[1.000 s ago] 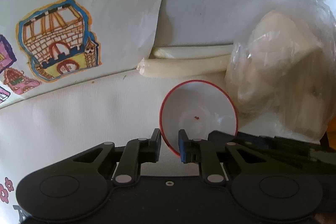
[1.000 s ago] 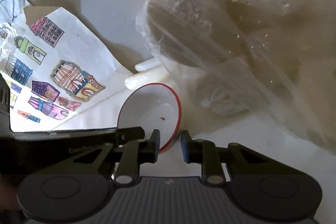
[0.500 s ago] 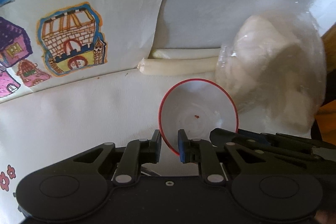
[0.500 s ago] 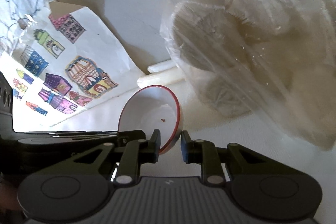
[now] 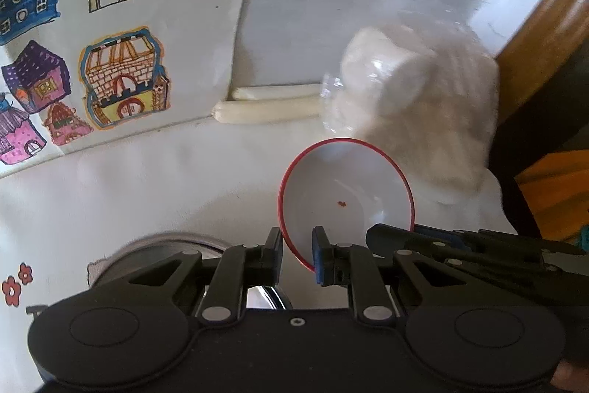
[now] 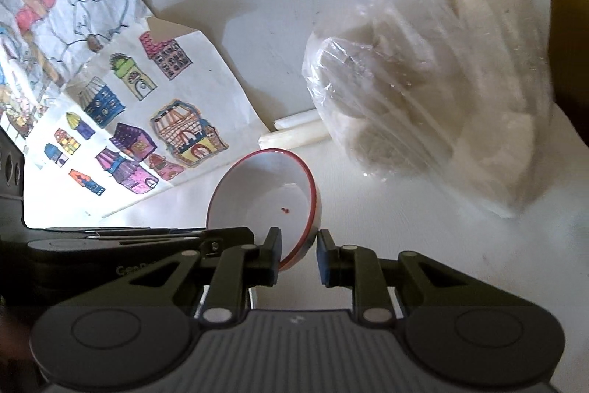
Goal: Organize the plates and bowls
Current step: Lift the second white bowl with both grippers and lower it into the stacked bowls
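A white bowl with a red rim [image 5: 346, 186] hangs tilted above the white table, a small red speck inside it. My left gripper [image 5: 297, 255] is shut on the bowl's near-left rim. My right gripper [image 6: 297, 256] is shut on the near-right rim of the same bowl [image 6: 265, 194]. The right gripper's black fingers [image 5: 460, 242] enter the left wrist view from the right. The left gripper's body [image 6: 129, 242] lies along the left side of the right wrist view. A round shiny metal dish [image 5: 162, 244] shows under the left gripper, mostly hidden.
A clear plastic bag of pale lumps [image 5: 416, 105] lies just beyond the bowl. Two white sticks [image 5: 268, 107] rest beside it. Paper sheets with coloured house drawings [image 5: 121, 80] cover the left of the table. The table's wooden edge [image 5: 545, 24] runs at the right.
Both grippers have lifted the bowl and drawn it back; the bag, sticks and drawings now look farther off. The metal dish has come into view beneath the left gripper.
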Demonstrator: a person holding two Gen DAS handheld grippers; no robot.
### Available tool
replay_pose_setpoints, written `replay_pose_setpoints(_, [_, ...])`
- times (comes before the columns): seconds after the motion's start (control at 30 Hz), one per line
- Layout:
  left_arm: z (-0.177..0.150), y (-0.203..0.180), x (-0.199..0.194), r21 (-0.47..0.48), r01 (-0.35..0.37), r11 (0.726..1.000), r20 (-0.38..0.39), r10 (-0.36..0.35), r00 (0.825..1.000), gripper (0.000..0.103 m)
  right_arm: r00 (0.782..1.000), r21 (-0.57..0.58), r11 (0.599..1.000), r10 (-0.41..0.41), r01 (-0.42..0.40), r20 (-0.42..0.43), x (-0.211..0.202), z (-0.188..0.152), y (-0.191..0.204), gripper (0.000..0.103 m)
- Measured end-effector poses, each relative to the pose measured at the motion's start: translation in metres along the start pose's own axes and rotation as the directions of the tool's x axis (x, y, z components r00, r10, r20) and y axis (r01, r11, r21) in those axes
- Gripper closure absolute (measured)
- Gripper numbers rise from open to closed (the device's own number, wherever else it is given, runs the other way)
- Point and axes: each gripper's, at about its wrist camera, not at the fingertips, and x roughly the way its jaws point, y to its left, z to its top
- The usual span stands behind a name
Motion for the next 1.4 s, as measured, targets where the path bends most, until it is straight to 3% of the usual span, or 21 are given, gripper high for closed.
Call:
replay_pose_setpoints(0.2, [-0.011, -0.015, -0.026, 0.044, 0.026, 0.999, -0.006, -0.026, 1.0, 0.085, 1.0, 0.008, 1.0, 0.001, -0.001, 0.015, -0.026, -0.021, -0.001, 0.08])
replay_pose_setpoints(0.73, [-0.053, -0.038, -0.044, 0.102, 0.107, 0.989, -0.055, -0.102, 0.993, 0.085, 0.999, 0.032, 0.998, -0.047, 0.046, 0.025, -0.074, -0.075, -0.004, 0.08])
replay_pose_setpoints(1.4, [-0.097, -0.048, -0.04, 0.106, 0.128, 0.986, -0.201, -0.105, 0.974, 0.084, 0.989, 0.017, 0.997, -0.066, 0.069, -0.134, -0.08, -0.112, -0.016, 0.08])
